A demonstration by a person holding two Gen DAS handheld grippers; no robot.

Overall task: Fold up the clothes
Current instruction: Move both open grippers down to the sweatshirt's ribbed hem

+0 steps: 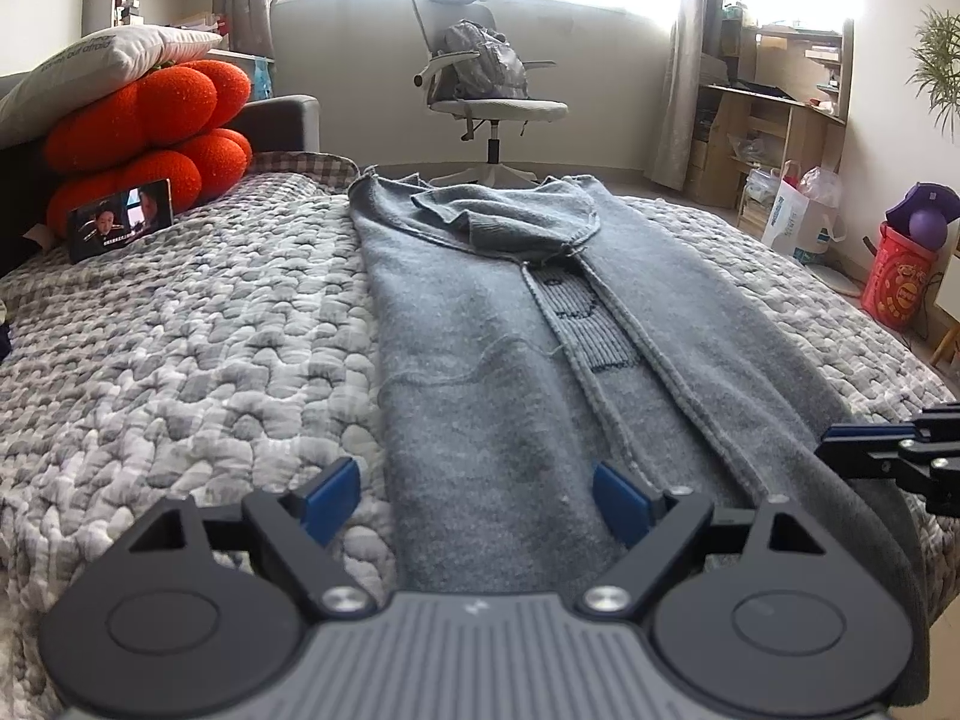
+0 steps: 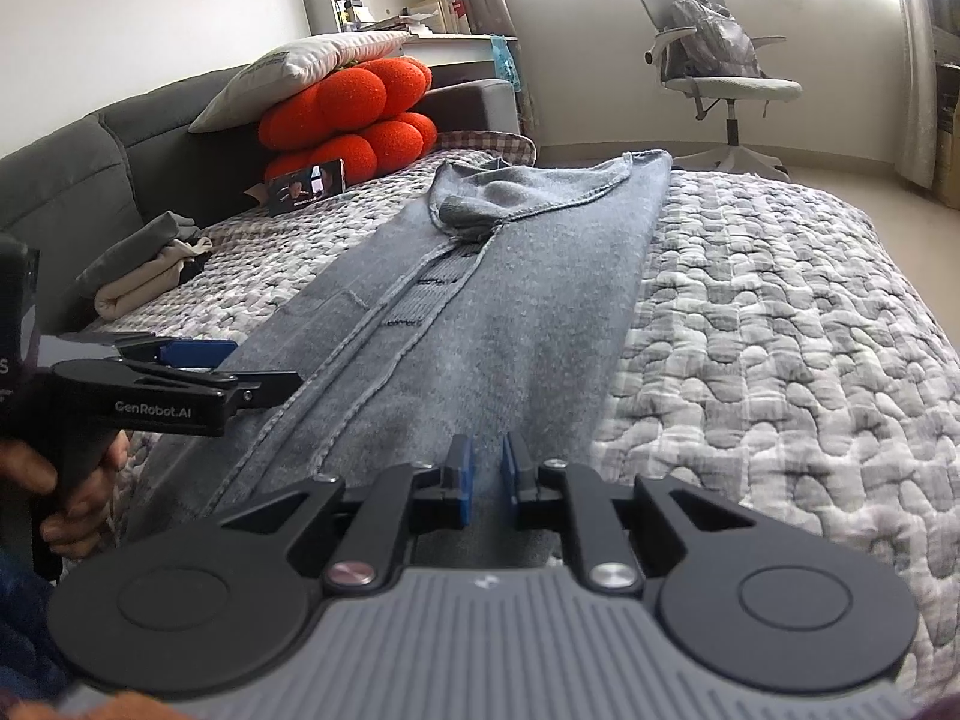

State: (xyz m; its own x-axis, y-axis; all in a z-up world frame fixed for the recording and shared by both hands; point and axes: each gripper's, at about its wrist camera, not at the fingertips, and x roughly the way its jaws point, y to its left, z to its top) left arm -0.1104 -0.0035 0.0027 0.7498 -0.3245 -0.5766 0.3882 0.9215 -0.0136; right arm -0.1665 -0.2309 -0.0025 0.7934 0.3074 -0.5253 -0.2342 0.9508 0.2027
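The left tool (image 1: 477, 501) stands wide apart over the near hem of the grey cardigan (image 1: 510, 324), gripping nothing. The right tool (image 2: 485, 480) is nearly together with a narrow gap, low over the hem. The cardigan lies lengthwise on the quilted bed (image 2: 780, 330); orange cushions (image 1: 150, 126) sit beyond.

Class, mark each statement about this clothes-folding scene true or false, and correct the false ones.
1. The grey garment lies lengthwise on the quilted bed. True.
2. The left gripper has its jaws closed tight. False: they stand wide apart.
3. The orange cushions sit beneath a white pillow. True.
4. The office chair is empty. False: a grey backpack sits on it.
5. The right gripper has its fingers closer together than the left gripper's. True.
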